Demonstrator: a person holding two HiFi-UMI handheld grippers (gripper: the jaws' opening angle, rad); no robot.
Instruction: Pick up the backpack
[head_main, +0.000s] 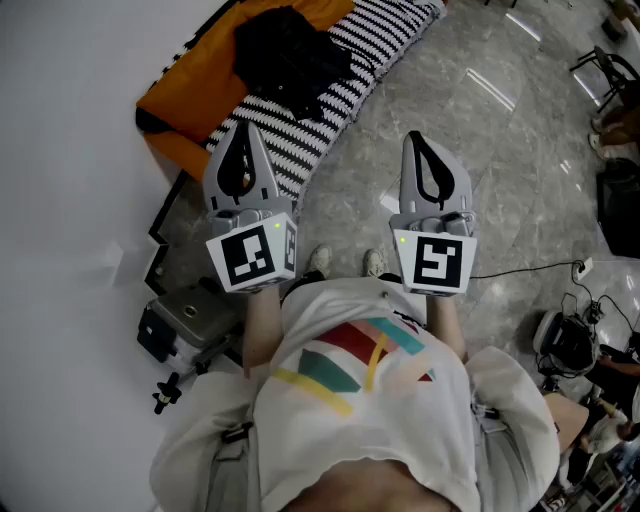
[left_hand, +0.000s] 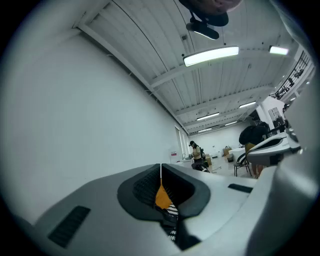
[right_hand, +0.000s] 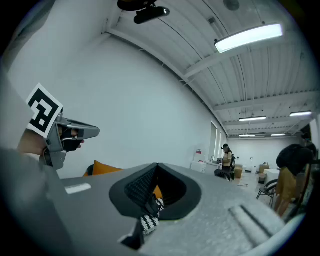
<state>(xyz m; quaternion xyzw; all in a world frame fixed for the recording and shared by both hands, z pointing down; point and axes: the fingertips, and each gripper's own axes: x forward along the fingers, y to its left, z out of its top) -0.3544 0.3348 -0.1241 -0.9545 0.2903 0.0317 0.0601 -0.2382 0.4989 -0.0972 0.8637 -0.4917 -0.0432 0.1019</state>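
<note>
Only the head view shows us the backpack (head_main: 285, 50), upper middle, on striped bedding (head_main: 300, 135); the gripper views add a distant person (left_hand: 195, 150). Our left gripper (head_main: 244, 135) and right gripper (head_main: 415, 142) are closed, empty, over grey floor (head_main: 480, 140).

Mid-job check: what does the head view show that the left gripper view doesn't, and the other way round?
Head view only: the black backpack lying on the striped cover, and the person's shoes on the floor. Left gripper view only: the ceiling light and a distant person across the room. Both: the left gripper, jaws together with nothing held, plus bits of the striped cover and the orange cushion beyond it.
</note>
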